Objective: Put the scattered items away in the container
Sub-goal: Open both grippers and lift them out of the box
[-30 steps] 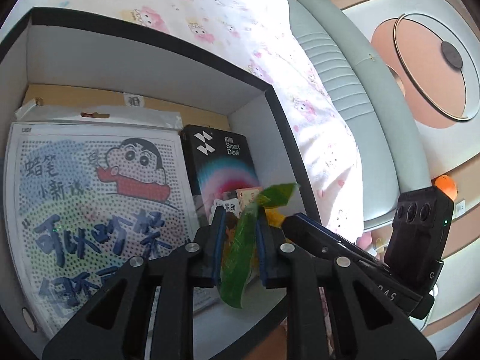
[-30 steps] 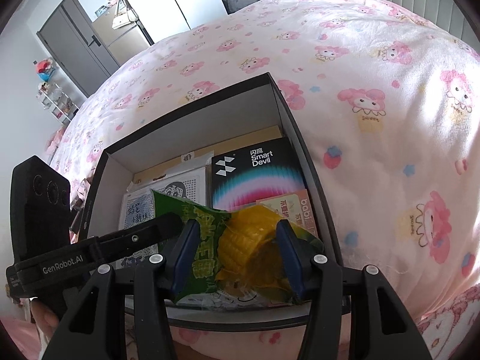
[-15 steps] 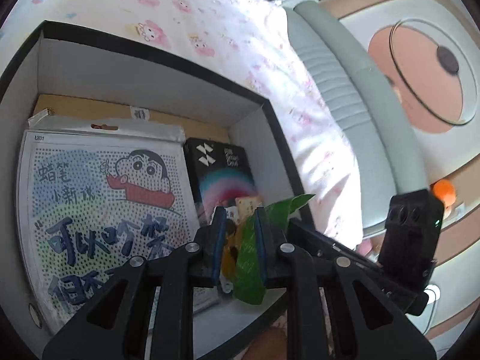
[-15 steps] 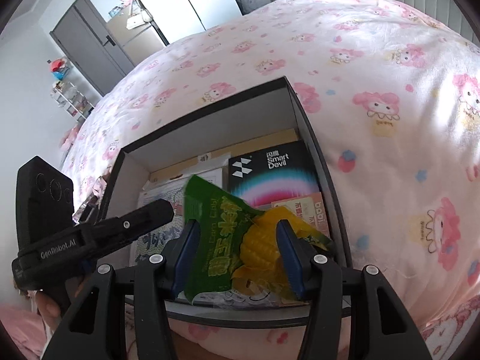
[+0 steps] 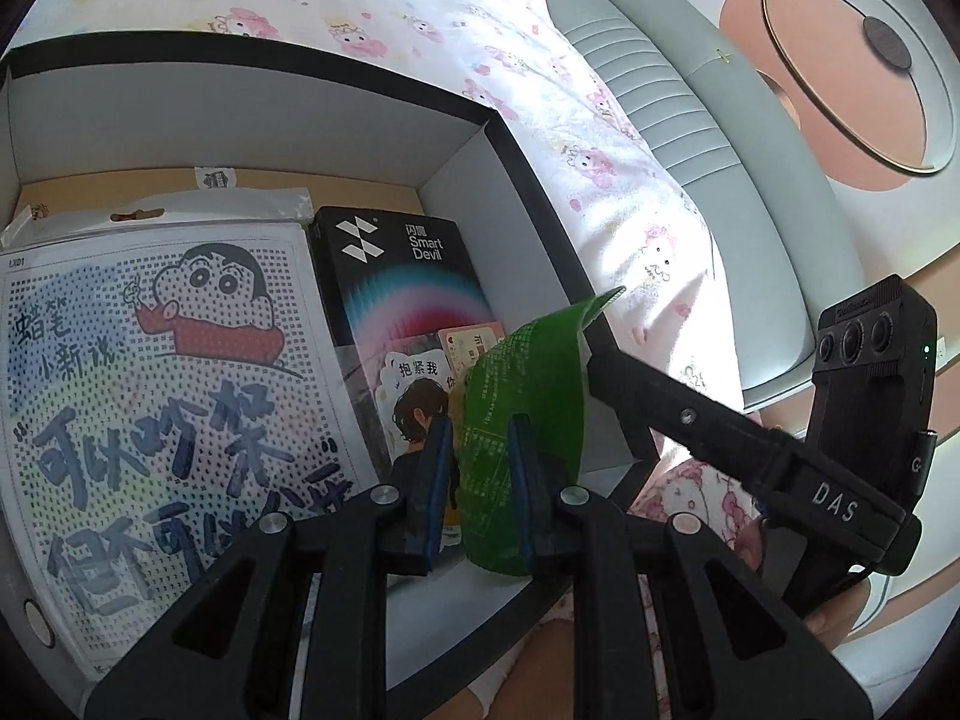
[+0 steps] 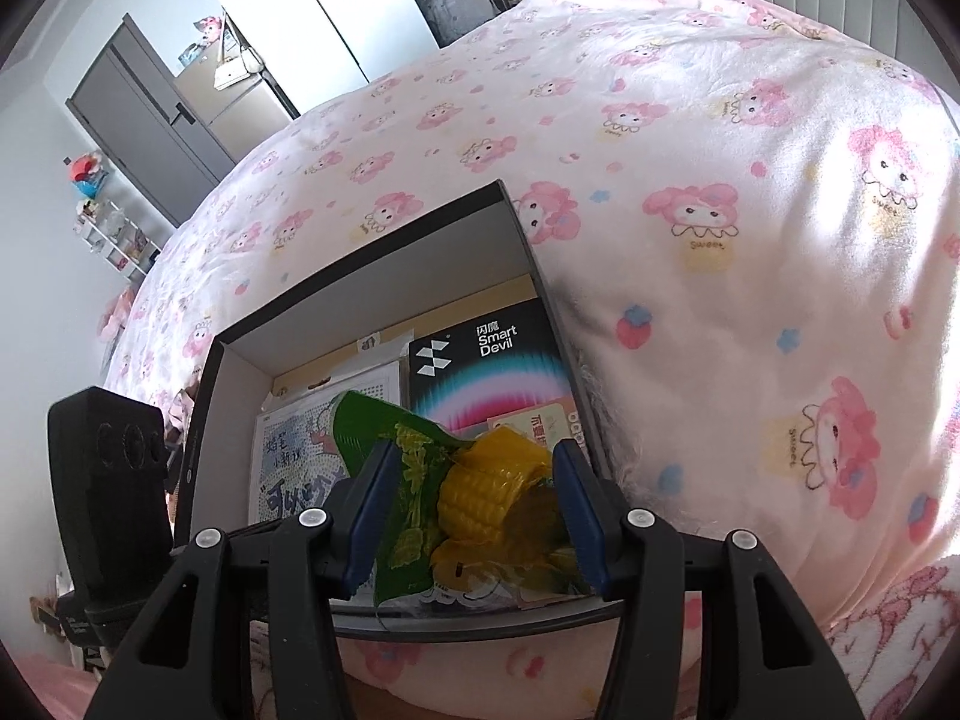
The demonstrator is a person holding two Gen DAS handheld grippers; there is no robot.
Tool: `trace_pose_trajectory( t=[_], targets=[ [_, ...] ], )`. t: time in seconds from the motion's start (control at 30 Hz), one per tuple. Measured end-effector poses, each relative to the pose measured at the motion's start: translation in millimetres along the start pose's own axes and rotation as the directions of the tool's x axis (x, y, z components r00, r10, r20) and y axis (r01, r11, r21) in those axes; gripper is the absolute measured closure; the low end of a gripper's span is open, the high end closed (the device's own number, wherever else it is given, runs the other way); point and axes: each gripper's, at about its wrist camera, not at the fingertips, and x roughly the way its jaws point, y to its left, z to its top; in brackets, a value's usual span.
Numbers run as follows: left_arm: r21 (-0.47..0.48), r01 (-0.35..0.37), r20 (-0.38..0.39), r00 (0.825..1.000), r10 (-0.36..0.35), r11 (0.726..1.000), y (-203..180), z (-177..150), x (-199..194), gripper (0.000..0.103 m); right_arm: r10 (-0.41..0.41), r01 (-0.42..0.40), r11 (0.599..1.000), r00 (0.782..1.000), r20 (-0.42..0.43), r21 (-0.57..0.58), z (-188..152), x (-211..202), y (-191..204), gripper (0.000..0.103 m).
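The box (image 6: 372, 276) sat on a pink bed (image 6: 750, 192). Both grippers, left gripper (image 5: 480, 480) and right gripper (image 6: 474, 498), pinched the corn bag (image 6: 480, 492).

A bed (image 6: 690, 180) under a pink cartoon-print quilt (image 6: 750, 276) carries everything. A dark open box (image 6: 528, 240) sits directly on it.

A pink-patterned blanket (image 6: 690, 138) covered the bed. A grey padded headboard (image 5: 690, 102) ran beside it, under a round wall decoration (image 5: 840, 60). A grey door (image 6: 144, 132) and a white shelf (image 6: 114, 234) of small toys stood farther off.
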Motion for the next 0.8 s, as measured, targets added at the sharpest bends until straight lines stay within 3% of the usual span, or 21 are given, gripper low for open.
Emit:
trace_pose_trajectory(
  t=[0.17, 0.4, 0.57, 0.67, 0.8],
  targets=[
    [0.018, -0.01, 0.052, 0.999, 0.009, 1.0, -5.8, -0.1, -16.1, 0.086, -0.026, 0.025, 0.999, 0.998, -0.048, -0.035, -10.2, 13.1, 9.9, 0.054],
    [0.131, -0.041, 0.1, 0.995, 0.028, 0.991, -43.0, -2.3, -32.4, 0.087, -0.066, 0.067, 0.993, 0.998, 0.004, -0.095, -15.1, -6.7, 28.2, 0.054],
    [0.215, -0.118, 0.129, 0.987, 0.092, 0.969, -78.8, -14.2, -56.3, 0.087, -0.056, 0.063, 0.99, 0.997, 0.057, -0.126, -17.0, -35.0, 37.7, 0.054],
    [0.248, -0.208, 0.188, 0.969, 0.163, 0.946, -99.8, -22.5, -73.9, 0.087, -0.04, 0.051, 0.988, 0.996, 0.084, -0.142, -18.6, -51.6, 43.7, 0.054],
    [0.237, -0.248, 0.229, 0.954, 0.194, 0.939, -114.0, -33.7, -94.6, 0.087, -0.012, 0.034, 0.982, 0.993, 0.121, -0.184, -21.3, -73.5, 55.8, 0.054]
  ],
)
